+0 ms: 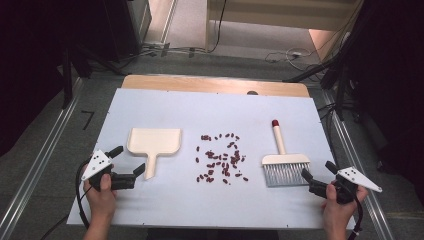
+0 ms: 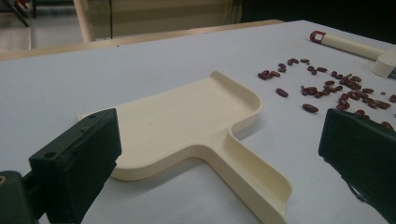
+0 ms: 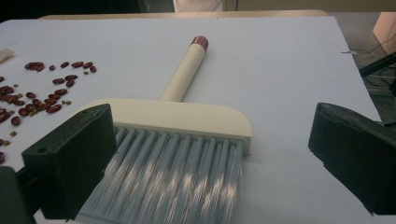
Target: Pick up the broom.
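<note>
Your left gripper [image 1: 129,166] holds its jaws spread at the dustpan [image 1: 152,145] handle; your right gripper [image 1: 319,172] holds its jaws spread beside the brush [image 1: 284,162]. Both lie flat on the counter [image 1: 165,200], beans [image 1: 220,160] between them.

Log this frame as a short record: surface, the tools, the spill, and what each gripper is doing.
surface: white table top, wooden edge at the far side
dustpan: cream, lies flat left of the spill, handle toward the person
beans: dark red, scattered loosely at the centre between the two tools
brush: cream handle with red tip pointing away, grey bristles toward the person
left gripper: jaws open, beside the dustpan handle, nothing between them
right gripper: jaws open, just right of the bristles, holding nothing
</note>
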`<move>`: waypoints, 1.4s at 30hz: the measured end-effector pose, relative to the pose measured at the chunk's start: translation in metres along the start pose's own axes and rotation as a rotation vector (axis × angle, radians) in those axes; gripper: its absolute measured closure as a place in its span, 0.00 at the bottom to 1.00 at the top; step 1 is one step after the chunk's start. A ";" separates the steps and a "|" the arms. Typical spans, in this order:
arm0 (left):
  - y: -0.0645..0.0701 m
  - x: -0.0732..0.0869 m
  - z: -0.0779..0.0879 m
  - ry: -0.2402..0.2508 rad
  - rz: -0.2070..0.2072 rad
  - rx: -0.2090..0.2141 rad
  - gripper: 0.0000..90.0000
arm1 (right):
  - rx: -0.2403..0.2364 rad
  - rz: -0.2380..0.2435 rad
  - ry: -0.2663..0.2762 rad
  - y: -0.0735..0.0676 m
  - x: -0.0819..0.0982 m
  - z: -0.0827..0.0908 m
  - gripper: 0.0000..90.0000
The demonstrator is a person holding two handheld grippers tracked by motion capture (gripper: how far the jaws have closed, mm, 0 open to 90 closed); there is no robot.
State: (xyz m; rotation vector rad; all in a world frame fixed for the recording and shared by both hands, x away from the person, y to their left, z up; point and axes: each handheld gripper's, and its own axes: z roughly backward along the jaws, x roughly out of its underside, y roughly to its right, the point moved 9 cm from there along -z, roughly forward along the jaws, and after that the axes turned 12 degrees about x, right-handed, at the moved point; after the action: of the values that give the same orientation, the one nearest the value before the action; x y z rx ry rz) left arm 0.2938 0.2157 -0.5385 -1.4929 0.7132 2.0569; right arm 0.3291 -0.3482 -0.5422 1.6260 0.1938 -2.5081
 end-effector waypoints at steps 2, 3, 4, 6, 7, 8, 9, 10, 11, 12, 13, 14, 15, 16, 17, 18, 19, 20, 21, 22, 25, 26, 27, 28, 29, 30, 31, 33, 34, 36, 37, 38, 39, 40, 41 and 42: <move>0.000 0.000 0.000 0.000 0.001 -0.001 0.00 | 0.004 0.002 0.003 0.000 -0.001 0.001 0.00; 0.000 0.000 0.000 -0.001 -0.001 -0.001 0.00 | 0.004 0.000 0.001 0.001 -0.002 0.001 0.00; 0.000 0.000 -0.001 0.000 -0.002 -0.001 0.00 | 0.000 -0.003 0.000 0.000 -0.002 0.001 0.00; 0.001 0.001 -0.001 -0.003 -0.004 -0.001 0.00 | 0.000 -0.003 0.000 0.000 -0.003 0.001 0.00; 0.001 0.001 -0.001 -0.004 -0.002 0.002 0.00 | 0.003 0.003 -0.004 -0.002 -0.006 0.000 0.00; 0.001 0.001 -0.001 -0.004 -0.002 0.002 0.00 | 0.005 0.016 -0.006 -0.004 -0.007 -0.001 0.00; 0.001 0.001 -0.001 -0.004 -0.002 0.000 0.00 | 0.010 0.024 -0.011 -0.006 -0.009 -0.001 0.00; 0.001 0.001 -0.001 -0.004 -0.003 -0.001 0.00 | 0.009 0.028 -0.014 -0.007 -0.010 -0.002 0.00; 0.001 0.001 -0.001 -0.004 -0.003 -0.001 0.00 | 0.009 0.036 -0.017 -0.010 -0.013 -0.002 0.00; 0.001 0.001 -0.001 -0.004 -0.002 -0.002 0.00 | 0.008 0.037 -0.019 -0.012 -0.016 -0.003 0.00; 0.001 0.001 -0.001 -0.004 -0.002 -0.003 0.00 | -0.001 0.040 -0.018 -0.015 -0.020 -0.003 0.00; 0.001 0.001 -0.002 -0.005 -0.004 -0.003 0.00 | -0.008 0.047 -0.020 -0.018 -0.023 -0.004 0.00; 0.000 0.001 -0.002 -0.006 -0.005 -0.002 0.00 | -0.010 0.052 -0.029 -0.020 -0.025 -0.005 0.00; 0.000 0.001 -0.002 -0.004 -0.006 -0.001 0.00 | -0.010 0.052 -0.029 -0.020 -0.025 -0.005 0.00; 0.000 0.001 -0.002 -0.003 -0.003 0.005 0.00 | -0.021 0.063 -0.037 -0.024 -0.030 -0.008 0.00; 0.000 0.001 -0.002 -0.003 -0.003 0.005 0.00 | -0.020 0.071 -0.047 -0.025 -0.031 -0.009 0.00; 0.000 0.001 -0.002 -0.005 -0.002 0.007 0.00 | -0.019 0.078 -0.055 -0.026 -0.033 -0.012 0.00; 0.000 0.001 -0.002 -0.004 -0.002 0.008 0.00 | -0.019 0.080 -0.064 -0.027 -0.035 -0.014 0.00; 0.001 0.001 -0.002 -0.003 -0.004 0.010 0.00 | -0.017 0.082 -0.072 -0.027 -0.037 -0.017 0.00; 0.001 0.001 -0.003 -0.004 -0.007 0.012 0.00 | -0.013 0.086 -0.079 -0.027 -0.040 -0.019 0.00; 0.002 0.002 -0.003 -0.011 -0.008 0.015 0.00 | -0.009 0.090 -0.091 -0.027 -0.044 -0.025 0.02; 0.002 0.002 -0.003 -0.008 -0.007 0.016 0.00 | -0.005 0.088 -0.107 -0.027 -0.048 -0.031 0.02; 0.002 0.001 -0.003 -0.006 -0.007 0.016 0.00 | -0.005 0.086 -0.115 -0.028 -0.049 -0.034 0.02; 0.002 0.001 -0.002 -0.005 -0.006 0.016 0.00 | -0.007 0.089 -0.121 -0.028 -0.051 -0.037 0.03; 0.002 0.001 -0.002 -0.002 -0.007 0.018 0.00 | -0.011 0.087 -0.130 -0.029 -0.053 -0.040 0.03; 0.002 0.001 -0.002 -0.001 -0.007 0.019 0.00 | -0.012 0.094 -0.134 -0.029 -0.055 -0.043 0.03; 0.002 0.001 -0.002 -0.002 -0.007 0.020 0.00 | -0.012 0.090 -0.143 -0.030 -0.056 -0.046 0.03; 0.002 0.001 -0.002 -0.002 -0.008 0.019 0.00 | -0.012 0.083 -0.151 -0.030 -0.058 -0.049 0.03; 0.002 0.001 -0.002 -0.003 -0.009 0.018 0.00 | -0.022 0.081 -0.167 -0.032 -0.060 -0.054 0.04; 0.003 0.001 -0.001 0.000 -0.008 0.015 0.00 | -0.024 0.079 -0.177 -0.033 -0.062 -0.057 0.04; 0.003 0.001 -0.001 0.005 -0.005 0.015 0.00 | -0.028 0.091 -0.196 -0.034 -0.063 -0.063 0.04; 0.003 0.001 -0.001 0.005 -0.005 0.015 0.00 | -0.025 0.093 -0.205 -0.034 -0.064 -0.066 0.05; 0.002 0.001 -0.001 0.004 -0.004 0.012 0.00 | -0.019 0.091 -0.221 -0.034 -0.064 -0.070 0.06; 0.002 0.001 -0.001 0.004 -0.004 0.012 0.00 | -0.020 0.092 -0.233 -0.034 -0.064 -0.073 0.06; 0.002 0.002 -0.002 0.001 -0.005 0.009 0.00 | -0.015 0.094 -0.248 -0.034 -0.064 -0.076 0.06; 0.002 0.002 -0.002 -0.002 -0.004 0.008 0.00 | -0.010 0.095 -0.262 -0.034 -0.064 -0.080 0.07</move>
State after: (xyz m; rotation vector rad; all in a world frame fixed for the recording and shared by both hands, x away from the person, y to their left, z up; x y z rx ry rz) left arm 0.2931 0.2132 -0.5404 -1.4868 0.7164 2.0500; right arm 0.4198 -0.2961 -0.5146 1.2531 0.0955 -2.6075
